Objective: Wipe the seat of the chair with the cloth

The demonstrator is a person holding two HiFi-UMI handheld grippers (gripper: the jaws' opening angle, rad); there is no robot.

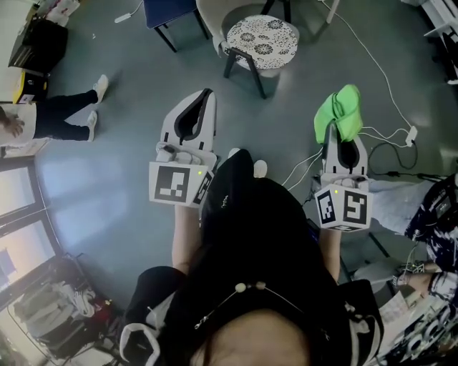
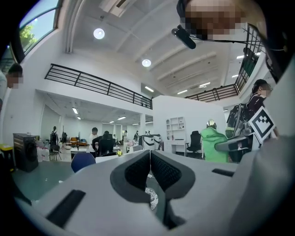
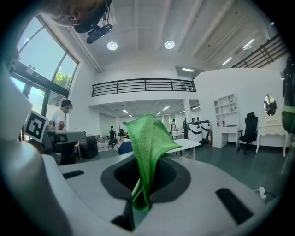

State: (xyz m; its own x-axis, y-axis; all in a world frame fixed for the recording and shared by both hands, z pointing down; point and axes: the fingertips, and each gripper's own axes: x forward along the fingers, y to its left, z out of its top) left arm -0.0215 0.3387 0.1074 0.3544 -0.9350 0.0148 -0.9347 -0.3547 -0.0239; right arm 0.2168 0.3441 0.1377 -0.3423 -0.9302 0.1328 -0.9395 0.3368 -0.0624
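Note:
A small chair with a round black-and-white patterned seat stands on the floor ahead of me, top centre of the head view. A sliver of its seat shows between the left jaws. My right gripper is shut on a bright green cloth, which sticks up and flops over the jaw tips; the right gripper view shows the cloth pinched between the pads. My left gripper is shut with nothing in it, its pads touching. Both grippers are held level, well short of the chair.
A blue chair stands at the top left beside the patterned one. White cables and a plug trail over the grey floor at the right. A person's legs lie at the left. Bags sit by the window at the lower left.

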